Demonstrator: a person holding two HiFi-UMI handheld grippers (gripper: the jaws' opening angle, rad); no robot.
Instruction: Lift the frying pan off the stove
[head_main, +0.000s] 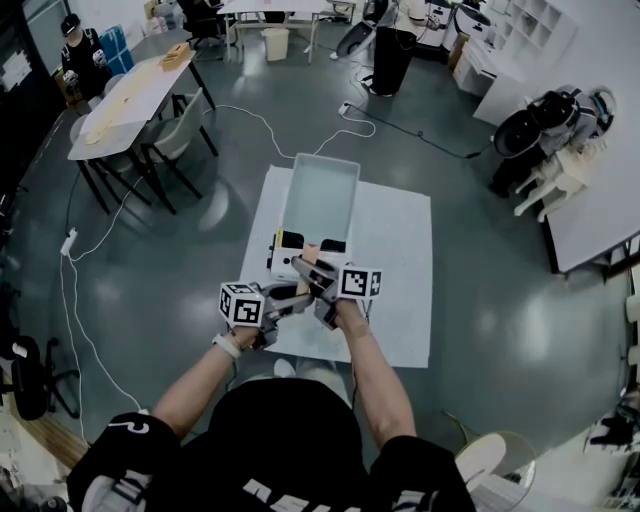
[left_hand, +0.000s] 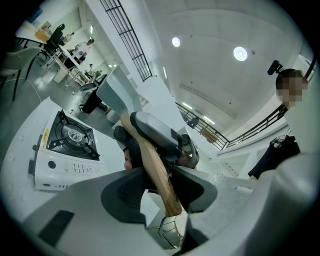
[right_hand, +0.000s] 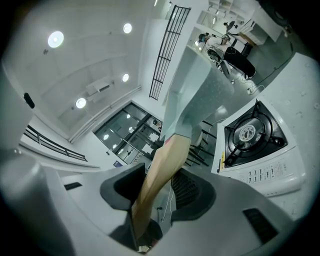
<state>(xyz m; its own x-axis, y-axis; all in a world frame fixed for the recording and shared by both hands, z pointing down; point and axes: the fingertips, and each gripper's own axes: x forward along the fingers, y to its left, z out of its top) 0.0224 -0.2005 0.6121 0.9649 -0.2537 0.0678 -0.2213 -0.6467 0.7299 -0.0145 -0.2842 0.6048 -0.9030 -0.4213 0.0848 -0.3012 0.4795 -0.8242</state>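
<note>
Pan hangs above the stove. I've got left hand-held gripper and right hand-held gripper clamped on its handle.

One frying pan, one single-burner stove, one white floor mat and two tools, the left gripper and right gripper. Upper left of the frame: one bystander, one long table and apparently two chairs, too distant to count surely.

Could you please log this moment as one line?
frying pan: lifted | left hand-held gripper: shut on wooden handle | right hand-held gripper: same handle | stove: burner bare
</note>
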